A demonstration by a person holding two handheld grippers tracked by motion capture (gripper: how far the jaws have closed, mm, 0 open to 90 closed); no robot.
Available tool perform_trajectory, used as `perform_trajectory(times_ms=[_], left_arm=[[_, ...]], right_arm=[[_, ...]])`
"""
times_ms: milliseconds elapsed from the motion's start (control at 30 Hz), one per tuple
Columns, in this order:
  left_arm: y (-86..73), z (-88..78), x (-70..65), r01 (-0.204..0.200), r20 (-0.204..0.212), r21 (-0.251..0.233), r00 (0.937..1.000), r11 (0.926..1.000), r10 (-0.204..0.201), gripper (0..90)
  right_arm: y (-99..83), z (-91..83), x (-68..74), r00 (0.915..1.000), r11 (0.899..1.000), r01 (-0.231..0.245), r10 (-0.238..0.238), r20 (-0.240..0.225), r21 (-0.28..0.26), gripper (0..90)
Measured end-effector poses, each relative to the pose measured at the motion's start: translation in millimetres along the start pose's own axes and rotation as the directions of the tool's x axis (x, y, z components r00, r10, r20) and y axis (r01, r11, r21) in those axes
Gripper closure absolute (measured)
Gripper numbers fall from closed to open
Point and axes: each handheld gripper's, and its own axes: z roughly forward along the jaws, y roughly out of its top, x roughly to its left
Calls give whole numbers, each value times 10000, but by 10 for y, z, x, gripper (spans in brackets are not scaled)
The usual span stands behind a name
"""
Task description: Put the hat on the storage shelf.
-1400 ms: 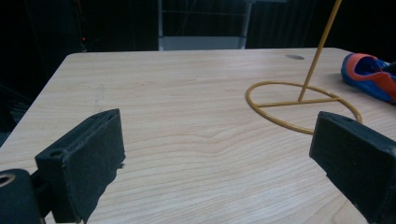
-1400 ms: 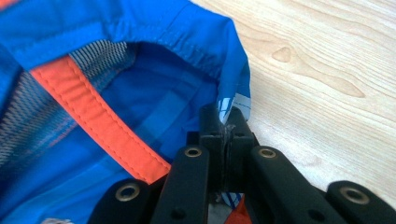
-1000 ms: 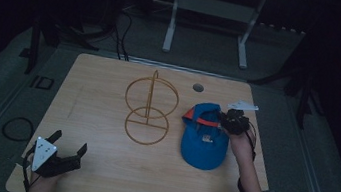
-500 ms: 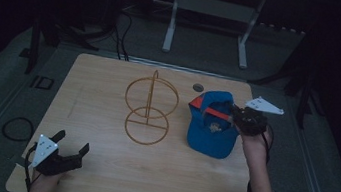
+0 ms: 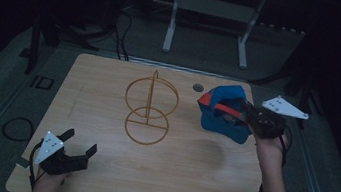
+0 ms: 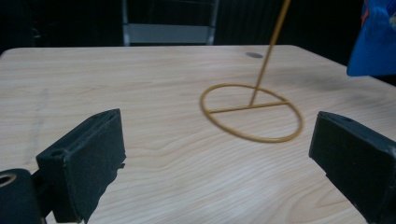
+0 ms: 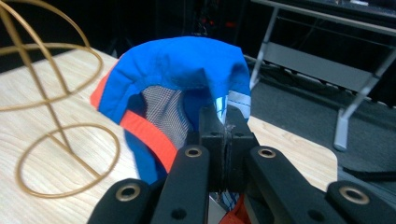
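High view: the wooden counter (image 5: 108, 92) carries a gold wire stand (image 5: 150, 104) near its centre, made of a flat base ring, an upright post and a vertical ring on that post. The right gripper (image 5: 241, 113) is raised above the counter's right side, with its jaws closed on a blue cap (image 5: 224, 114) with orange trim. The cap hangs clear of the counter surface and casts a soft shadow below it. It sits to the right of the stand, apart from it.

Right gripper view: the jaws are pressed together on the cap's fabric edge, and the mesh lining and orange band face the camera.

Left gripper (image 5: 74, 152): it is low over the near left corner of the counter, with its jaws spread wide and nothing between them. Left gripper view: the stand's base ring lies ahead on the counter between the two jaw pads, well apart from them.

A small round hole (image 5: 198, 87) is set in the counter behind the cap.
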Motion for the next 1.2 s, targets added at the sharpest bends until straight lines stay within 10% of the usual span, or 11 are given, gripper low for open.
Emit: perform_trajectory(times_ms=[233, 400, 900, 1200], left_arm=[[302, 37, -137, 369, 718, 730, 9965, 9966, -421, 40], [519, 37, -228, -109, 1165, 831, 9932, 9965, 11, 39], [1307, 148, -673, -1020, 2977, -152, 9492, 9947, 1019, 44], [1651, 321, -991, -1846, 3522, -604, 9156, 9810, 1940, 67]], right_arm=[[67, -214, 118, 9994, 9983, 44, -64, -349, -574, 891], [94, -272, 210, 9986, 9973, 273, -304, -436, -683, 890], [105, -358, 422, 9933, 9949, 409, -504, -1041, -920, 890], [144, -412, 555, 9872, 9916, 611, -769, -1401, -1139, 890]])
